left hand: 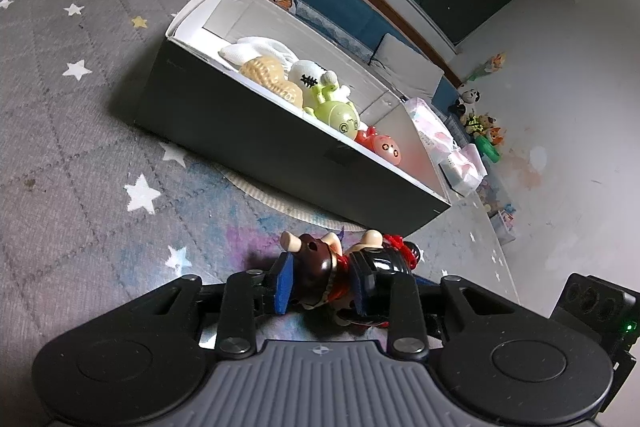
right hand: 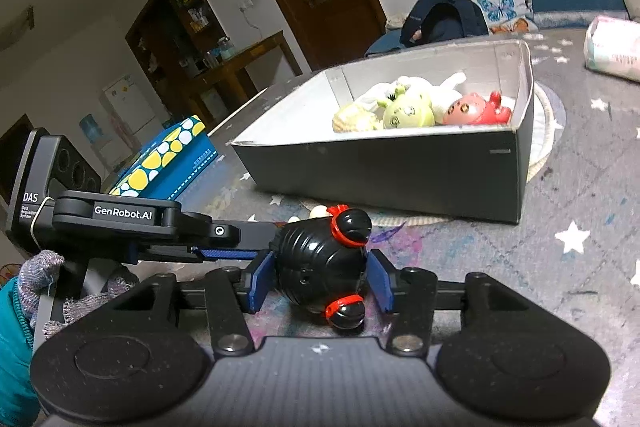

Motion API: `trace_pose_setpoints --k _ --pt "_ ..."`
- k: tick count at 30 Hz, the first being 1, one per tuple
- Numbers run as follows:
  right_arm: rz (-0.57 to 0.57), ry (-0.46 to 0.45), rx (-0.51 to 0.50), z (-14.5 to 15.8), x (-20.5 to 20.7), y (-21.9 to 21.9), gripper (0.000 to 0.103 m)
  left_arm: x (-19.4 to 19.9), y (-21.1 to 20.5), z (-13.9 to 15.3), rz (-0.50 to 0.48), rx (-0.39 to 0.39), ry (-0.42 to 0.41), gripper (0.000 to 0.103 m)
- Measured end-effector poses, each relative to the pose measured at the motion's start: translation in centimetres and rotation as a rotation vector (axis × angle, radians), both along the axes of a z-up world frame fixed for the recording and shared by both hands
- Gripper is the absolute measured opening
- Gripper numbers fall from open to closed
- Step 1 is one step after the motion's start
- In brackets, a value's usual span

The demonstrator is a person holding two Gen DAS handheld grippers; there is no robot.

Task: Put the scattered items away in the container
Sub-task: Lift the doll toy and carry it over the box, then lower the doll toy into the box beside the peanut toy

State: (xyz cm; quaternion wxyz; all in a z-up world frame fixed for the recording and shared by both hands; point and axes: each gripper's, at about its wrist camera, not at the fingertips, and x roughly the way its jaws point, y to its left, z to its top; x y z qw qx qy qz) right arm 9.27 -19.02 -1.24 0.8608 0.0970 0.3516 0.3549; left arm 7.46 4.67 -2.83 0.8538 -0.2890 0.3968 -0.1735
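Left wrist view: your left claw [left hand: 322, 277] is clenched on the doll [left hand: 320, 267]; your right claw [right hand: 318, 277] brackets its black hair, seemingly unclamped. Beyond both claws sits the toy-holding box [left hand: 240, 131] on the starred mat [left hand: 80, 147].

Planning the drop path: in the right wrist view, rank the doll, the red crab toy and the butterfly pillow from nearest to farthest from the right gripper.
1. Doll: between the right gripper's fingers, on the mat.
2. Red crab toy: inside the box, at its right end.
3. Butterfly pillow: beyond the box, near the back wall.
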Motion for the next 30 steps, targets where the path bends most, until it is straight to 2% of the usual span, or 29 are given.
trace_pose_setpoints --k 10,17,22,30 --pt "0.005 -0.111 0.012 4.9 0.8 0.4 0.050 0.6 0.5 4.4 0.037 -0.019 -0.115 0.031" --pt "0.016 -0.167 0.011 8.2 5.4 2.3 0.050 4.6 1.9 6.9 0.080 -0.039 -0.153 0.031" --pt "0.043 -0.127 -0.001 8.0 9.5 3.9 0.050 7.6 3.5 6.2 0.112 -0.047 -0.107 0.031" --pt "0.081 0.020 0.003 4.8 14.6 5.3 0.050 10.8 4.6 4.3 0.117 0.002 -0.012 0.031"
